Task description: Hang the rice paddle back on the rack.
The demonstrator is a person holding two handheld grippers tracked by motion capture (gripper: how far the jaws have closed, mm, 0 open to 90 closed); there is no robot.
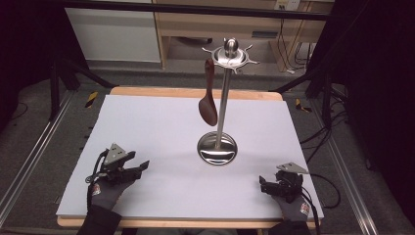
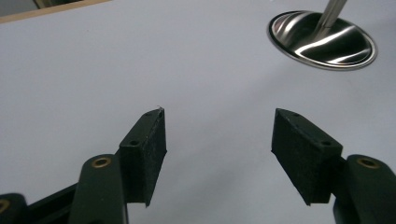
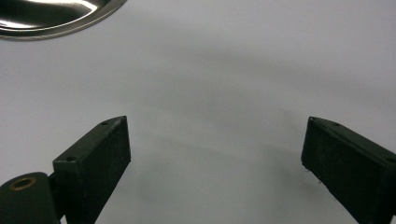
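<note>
A steel utensil stand [image 1: 222, 98] rises from a round base [image 1: 217, 148] in the middle of the white table top [image 1: 161, 127]. A dark brown wooden spoon [image 1: 208, 95] hangs from one hook of its crown, bowl downward. My left gripper [image 1: 143, 165] rests near the front left of the table, open and empty, its jaws wide apart [image 2: 218, 140] with the stand's base [image 2: 322, 39] ahead to the right. My right gripper [image 1: 262, 183] lies at the front right, also open and empty [image 3: 215, 158], with the base's rim [image 3: 51, 16] at the upper left.
A wooden border [image 1: 195, 92] edges the table at the far side. Light wooden furniture [image 1: 220, 24] and cables [image 1: 288, 54] stand behind the table. Metal rails [image 1: 29, 161] run along the floor on both sides.
</note>
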